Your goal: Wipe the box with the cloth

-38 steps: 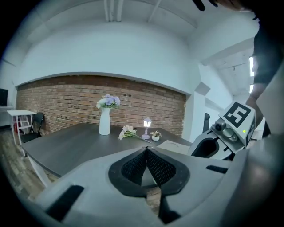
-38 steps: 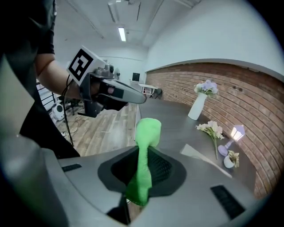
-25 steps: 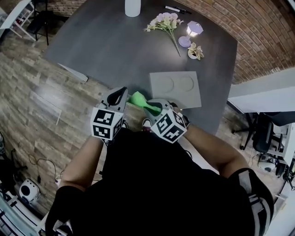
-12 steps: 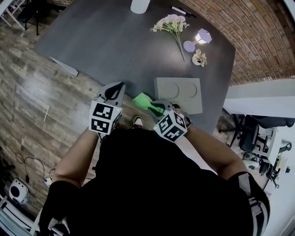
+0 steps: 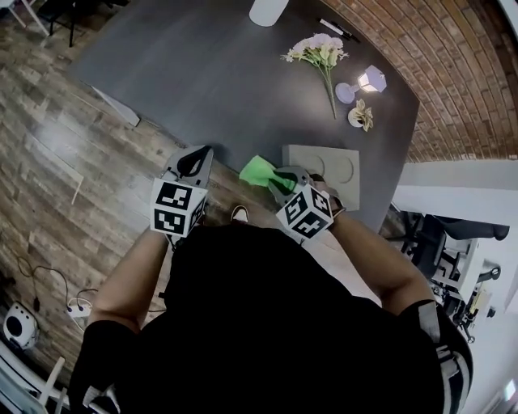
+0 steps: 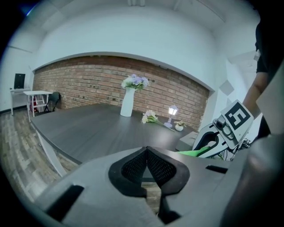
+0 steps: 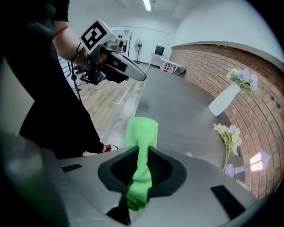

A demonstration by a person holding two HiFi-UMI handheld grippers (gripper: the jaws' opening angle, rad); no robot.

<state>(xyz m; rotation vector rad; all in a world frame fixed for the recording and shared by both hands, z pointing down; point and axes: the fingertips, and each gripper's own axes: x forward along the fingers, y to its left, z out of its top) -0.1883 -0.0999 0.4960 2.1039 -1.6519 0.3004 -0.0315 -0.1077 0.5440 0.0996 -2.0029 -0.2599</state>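
Note:
A flat grey box (image 5: 325, 171) with two round hollows in its top lies at the near right corner of the dark table (image 5: 210, 73). My right gripper (image 5: 279, 179) is shut on a bright green cloth (image 5: 258, 171) (image 7: 141, 133), held in the air just left of the box and above the table's near edge. The cloth's folded end sticks out past the jaws. My left gripper (image 5: 194, 163) (image 6: 146, 153) hangs over the table's near edge, farther left; its pads meet with nothing between them.
At the far side of the table lie a bunch of pale flowers (image 5: 321, 52), a small lit lamp (image 5: 371, 79), a small flower dish (image 5: 361, 116), a white vase (image 5: 265, 10) and a marker (image 5: 334, 29). Wood floor lies left, a brick wall right.
The head view has shifted, so the table and box now sit farther right. Both grippers keep their spacing, with the cloth still held near the box's left edge.

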